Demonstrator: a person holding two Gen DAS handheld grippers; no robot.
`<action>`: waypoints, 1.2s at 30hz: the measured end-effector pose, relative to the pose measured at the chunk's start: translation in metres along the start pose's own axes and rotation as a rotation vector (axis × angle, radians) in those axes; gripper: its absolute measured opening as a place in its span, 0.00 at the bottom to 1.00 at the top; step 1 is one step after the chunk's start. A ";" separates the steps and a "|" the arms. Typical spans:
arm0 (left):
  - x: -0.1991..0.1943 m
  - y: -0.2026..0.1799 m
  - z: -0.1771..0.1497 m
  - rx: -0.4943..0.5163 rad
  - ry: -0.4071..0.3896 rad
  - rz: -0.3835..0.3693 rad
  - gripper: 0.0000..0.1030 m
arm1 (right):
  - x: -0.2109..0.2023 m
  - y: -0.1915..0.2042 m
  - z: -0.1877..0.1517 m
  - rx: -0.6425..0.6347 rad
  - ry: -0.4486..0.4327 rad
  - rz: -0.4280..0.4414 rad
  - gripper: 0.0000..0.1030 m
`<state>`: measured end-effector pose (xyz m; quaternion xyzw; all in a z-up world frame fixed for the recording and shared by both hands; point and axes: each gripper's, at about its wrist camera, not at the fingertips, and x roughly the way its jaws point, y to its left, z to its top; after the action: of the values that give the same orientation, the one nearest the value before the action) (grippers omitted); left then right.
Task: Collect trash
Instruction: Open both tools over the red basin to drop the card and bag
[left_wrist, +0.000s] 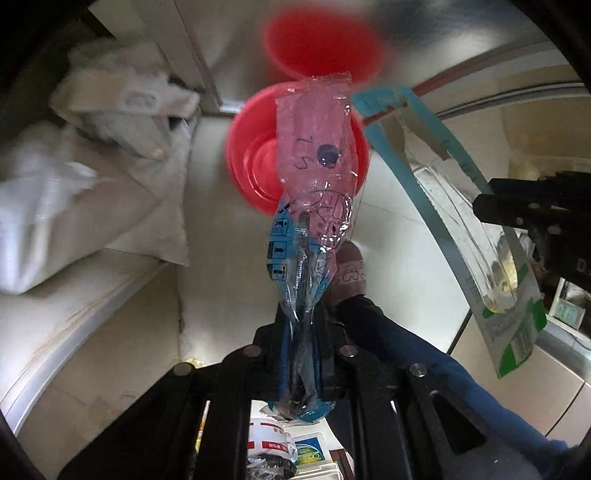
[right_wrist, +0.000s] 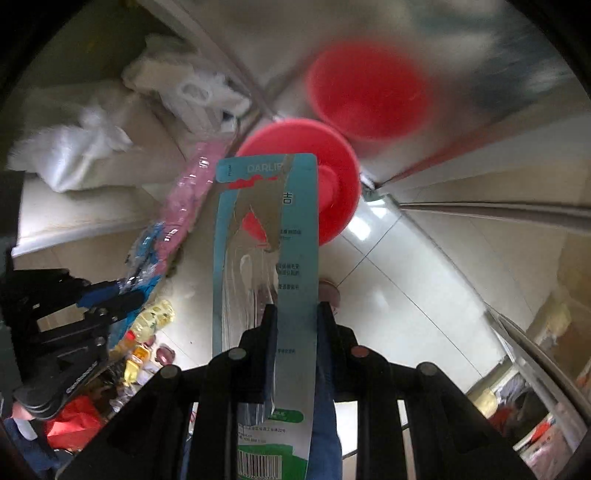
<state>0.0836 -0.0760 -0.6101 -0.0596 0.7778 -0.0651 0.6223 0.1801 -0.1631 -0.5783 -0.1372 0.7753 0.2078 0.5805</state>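
Note:
My left gripper (left_wrist: 301, 325) is shut on a pink and blue clear plastic wrapper (left_wrist: 314, 158) that sticks out ahead of it. My right gripper (right_wrist: 295, 314) is shut on a torn teal toothbrush blister pack (right_wrist: 266, 236). Both pieces hang above a red bin (left_wrist: 255, 155) standing on the pale floor in a corner; the bin also shows in the right wrist view (right_wrist: 332, 162). The blister pack (left_wrist: 461, 221) and the right gripper (left_wrist: 524, 206) appear at the right of the left wrist view. The wrapper (right_wrist: 184, 206) and the left gripper (right_wrist: 122, 295) appear at the left of the right wrist view.
A shiny metal wall (left_wrist: 424, 44) mirrors the red bin. White sacks and bags (left_wrist: 92, 192) lie on a raised ledge at the left. A slippered foot (left_wrist: 349, 273) stands below the bin. Bottles and packets (right_wrist: 147, 332) lie on the floor at lower left.

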 end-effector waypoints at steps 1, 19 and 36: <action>0.019 0.003 0.005 -0.003 0.011 0.003 0.09 | 0.018 -0.003 0.004 -0.001 0.019 0.002 0.19; 0.120 0.010 0.061 -0.017 0.038 0.022 0.09 | 0.118 -0.028 0.032 -0.016 0.016 -0.018 0.20; 0.130 0.032 0.075 -0.040 -0.008 -0.046 0.68 | 0.121 -0.032 0.034 -0.082 -0.069 -0.058 0.77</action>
<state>0.1282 -0.0696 -0.7568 -0.0903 0.7749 -0.0637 0.6224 0.1881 -0.1712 -0.7077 -0.1763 0.7414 0.2272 0.6064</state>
